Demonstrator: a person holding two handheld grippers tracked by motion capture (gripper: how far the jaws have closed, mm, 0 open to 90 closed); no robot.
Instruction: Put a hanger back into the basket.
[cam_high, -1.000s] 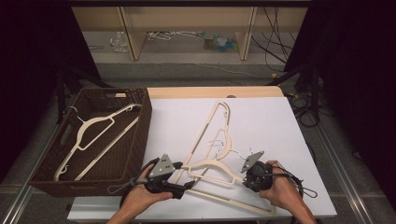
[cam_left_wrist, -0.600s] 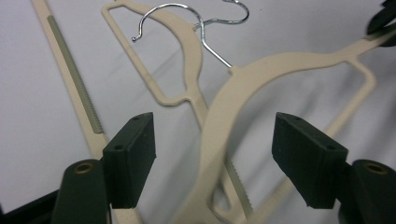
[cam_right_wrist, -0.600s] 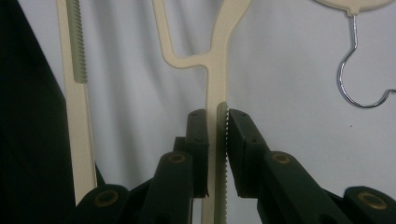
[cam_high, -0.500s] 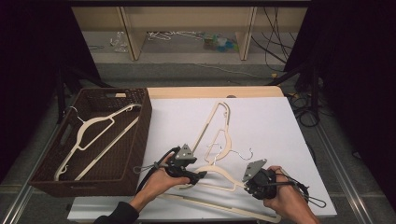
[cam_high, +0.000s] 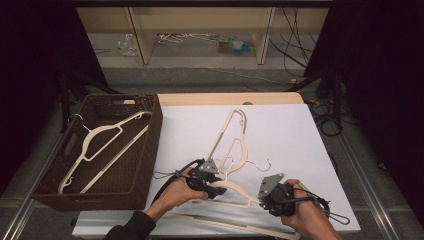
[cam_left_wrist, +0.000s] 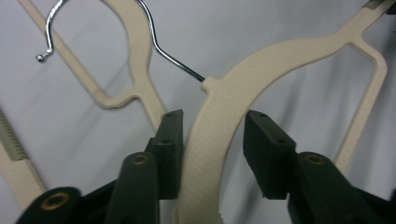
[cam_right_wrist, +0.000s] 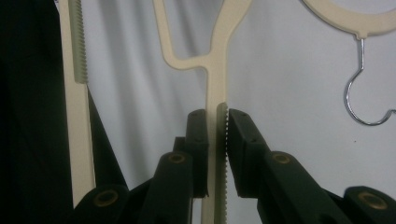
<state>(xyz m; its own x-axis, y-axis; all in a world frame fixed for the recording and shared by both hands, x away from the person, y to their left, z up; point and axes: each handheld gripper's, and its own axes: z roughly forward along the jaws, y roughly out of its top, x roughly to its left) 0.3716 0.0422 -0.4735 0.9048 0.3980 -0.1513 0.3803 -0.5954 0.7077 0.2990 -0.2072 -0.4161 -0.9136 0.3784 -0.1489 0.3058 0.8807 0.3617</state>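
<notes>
A cream plastic hanger (cam_high: 235, 192) with a metal hook lies at the front of the white table (cam_high: 280, 135). My left gripper (cam_high: 216, 189) straddles its curved shoulder (cam_left_wrist: 280, 56) just below the hook (cam_left_wrist: 159, 42). Its jaws have just been closing. One pad (cam_left_wrist: 170, 144) sits against the plastic, while the other pad (cam_left_wrist: 264, 154) still stands a gap away. My right gripper (cam_high: 267, 196) is shut on the ribbed arm (cam_right_wrist: 215, 70) of the same hanger. A second cream hanger (cam_high: 232, 135) lies farther back on the table, overlapping the first.
A brown wicker basket (cam_high: 150, 150) stands left of the table with one cream hanger (cam_high: 102, 145) in it. Black cables (cam_high: 325, 210) trail from the grippers. Beyond the table stand shelves (cam_high: 200, 20) with clutter and wires.
My left gripper has moved right along the hanger to its neck, and its jaws have narrowed around the shoulder. The right gripper has kept its grip and barely shifted.
</notes>
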